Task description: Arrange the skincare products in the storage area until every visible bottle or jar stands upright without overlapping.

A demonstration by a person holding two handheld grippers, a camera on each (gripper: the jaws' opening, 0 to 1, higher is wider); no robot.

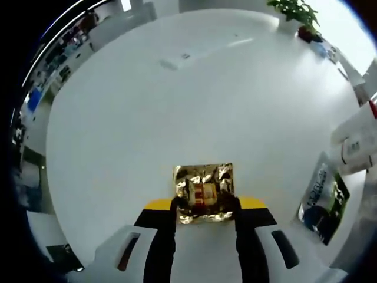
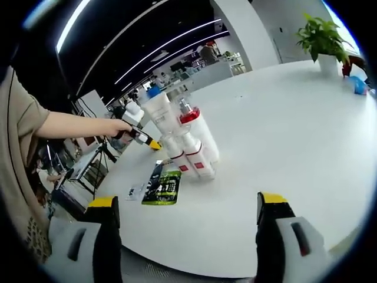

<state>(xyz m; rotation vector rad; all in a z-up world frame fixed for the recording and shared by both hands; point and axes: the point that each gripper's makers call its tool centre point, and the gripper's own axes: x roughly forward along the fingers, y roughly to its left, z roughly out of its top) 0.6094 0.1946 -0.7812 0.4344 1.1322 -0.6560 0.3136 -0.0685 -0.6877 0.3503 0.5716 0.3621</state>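
In the right gripper view the person's hand [image 2: 115, 127] is reaching out over the white table [image 2: 283, 118], carrying the left gripper [image 1: 205, 206], whose jaws are clamping a gold foil sachet [image 1: 204, 191]. The right gripper [image 2: 185, 221] is hovering with jaws wide apart, holding nothing, near the white bottles [image 2: 188, 141] clustered beside a green-and-black sachet [image 2: 162, 187].

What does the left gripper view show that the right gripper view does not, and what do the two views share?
Left gripper view alone: a crinkled gold foil sachet gripped between the left gripper jaws.

Right gripper view alone: the right gripper with its jaws wide apart and nothing between them, a red-capped pump bottle in the cluster of white bottles, and a person's hand holding the other gripper.

Both: the white table, the dark green-and-black sachet lying flat, and the potted plant at the far edge.
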